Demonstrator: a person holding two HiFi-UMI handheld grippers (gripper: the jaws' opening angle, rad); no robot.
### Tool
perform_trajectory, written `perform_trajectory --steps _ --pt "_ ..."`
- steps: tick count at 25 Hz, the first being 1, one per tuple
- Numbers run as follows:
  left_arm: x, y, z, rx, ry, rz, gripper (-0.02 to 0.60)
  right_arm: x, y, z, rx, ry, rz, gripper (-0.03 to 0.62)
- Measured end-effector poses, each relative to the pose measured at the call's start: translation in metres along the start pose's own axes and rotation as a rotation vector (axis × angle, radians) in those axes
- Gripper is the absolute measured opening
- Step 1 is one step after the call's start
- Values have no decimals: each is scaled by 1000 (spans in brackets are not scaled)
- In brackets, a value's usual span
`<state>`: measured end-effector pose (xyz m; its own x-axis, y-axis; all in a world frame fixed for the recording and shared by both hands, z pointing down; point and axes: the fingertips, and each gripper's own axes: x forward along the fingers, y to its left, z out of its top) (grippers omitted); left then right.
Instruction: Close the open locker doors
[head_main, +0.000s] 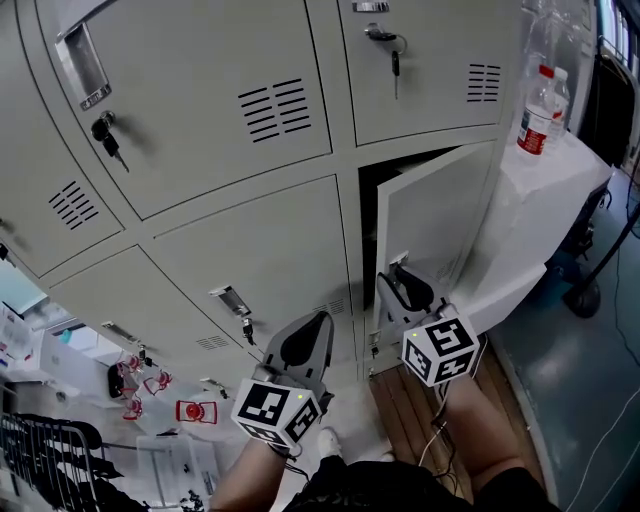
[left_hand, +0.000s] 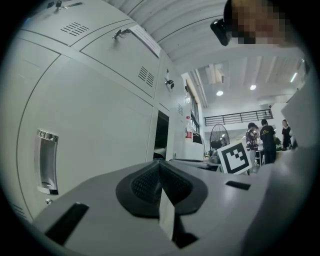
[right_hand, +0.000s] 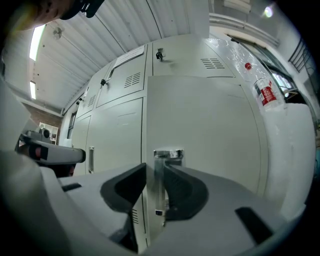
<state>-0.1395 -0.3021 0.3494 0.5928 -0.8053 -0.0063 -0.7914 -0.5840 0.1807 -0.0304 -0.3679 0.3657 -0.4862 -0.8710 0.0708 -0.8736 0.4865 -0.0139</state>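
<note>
A bank of grey lockers (head_main: 230, 110) fills the wall in front of us, with a water bottle (head_main: 540, 115) standing on a white-covered surface to the right. Every door we can see in the head view sits flush and shut, several with keys hanging in their locks, except one. That open door (head_main: 440, 220), in the lower row at the right end, is swung well out, and its dark compartment (head_main: 368, 230) shows behind it.

The right gripper (head_main: 405, 290) is at that door's free edge. Its jaws stand partly apart with the door's metal handle (right_hand: 161, 170) between them. One pad looks to be against it and the other just clear, so we judge it is not yet clamped. The left gripper (head_main: 305, 345) hangs near the shut door beside it, jaws fully together and holding nothing.

By our reckoning the task is nearly done. This last door has yet to be swung flush with its frame.
</note>
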Motion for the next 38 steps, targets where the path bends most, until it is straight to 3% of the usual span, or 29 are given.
perform_trajectory --steps 18,27,38 --pt "12 34 3 8 5 40 3 51 -7 2 -10 16 40 112" --pt "22 41 -1 3 10 47 3 59 -3 2 -31 19 132 130" --pt "34 38 -3 0 13 47 3 58 -5 2 -28 9 177 130"
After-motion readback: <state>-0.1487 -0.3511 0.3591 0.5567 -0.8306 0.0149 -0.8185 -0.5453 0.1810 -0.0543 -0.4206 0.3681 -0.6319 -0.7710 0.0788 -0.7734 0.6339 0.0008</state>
